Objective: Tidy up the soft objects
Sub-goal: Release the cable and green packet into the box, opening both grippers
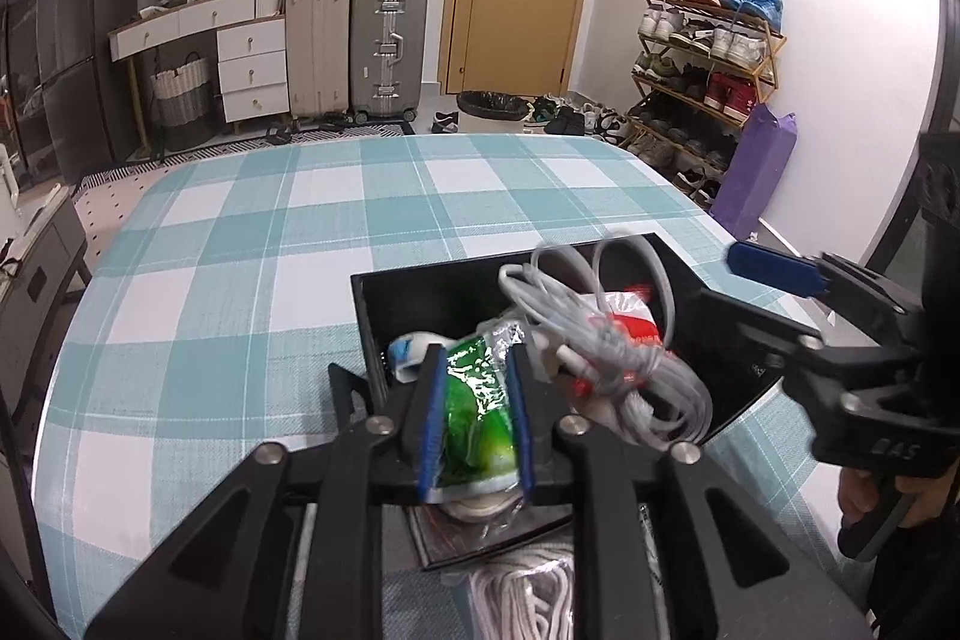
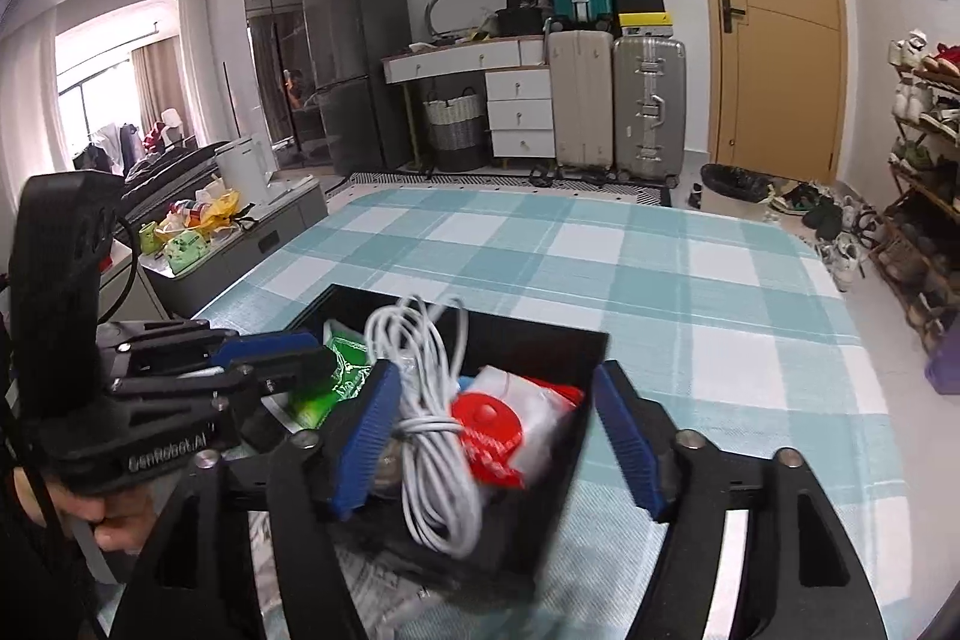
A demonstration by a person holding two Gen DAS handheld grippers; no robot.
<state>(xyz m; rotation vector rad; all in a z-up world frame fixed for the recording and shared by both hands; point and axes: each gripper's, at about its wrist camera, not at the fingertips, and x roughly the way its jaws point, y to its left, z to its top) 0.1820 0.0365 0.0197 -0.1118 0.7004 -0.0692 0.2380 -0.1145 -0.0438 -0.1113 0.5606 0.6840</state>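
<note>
A black open box (image 1: 369, 316) sits on the checked cloth; it also shows in the right wrist view (image 2: 540, 340). My left gripper (image 1: 474, 424) is shut on a green plastic packet (image 1: 480, 406) at the box's near edge. The packet also shows in the right wrist view (image 2: 336, 376). A coiled white cable (image 1: 606, 352) lies in the box on a red and white packet (image 1: 630, 316). My right gripper (image 2: 498, 442) is open, its blue pads (image 2: 366, 436) either side of the cable (image 2: 432, 436) and the red packet (image 2: 492, 430).
A white rope bundle (image 1: 528, 598) and flat packets lie on the cloth under my left gripper. The teal and white checked cloth (image 1: 300, 244) covers the table. Suitcases (image 1: 384, 40), a drawer desk and a shoe rack (image 1: 702, 58) stand beyond the far edge.
</note>
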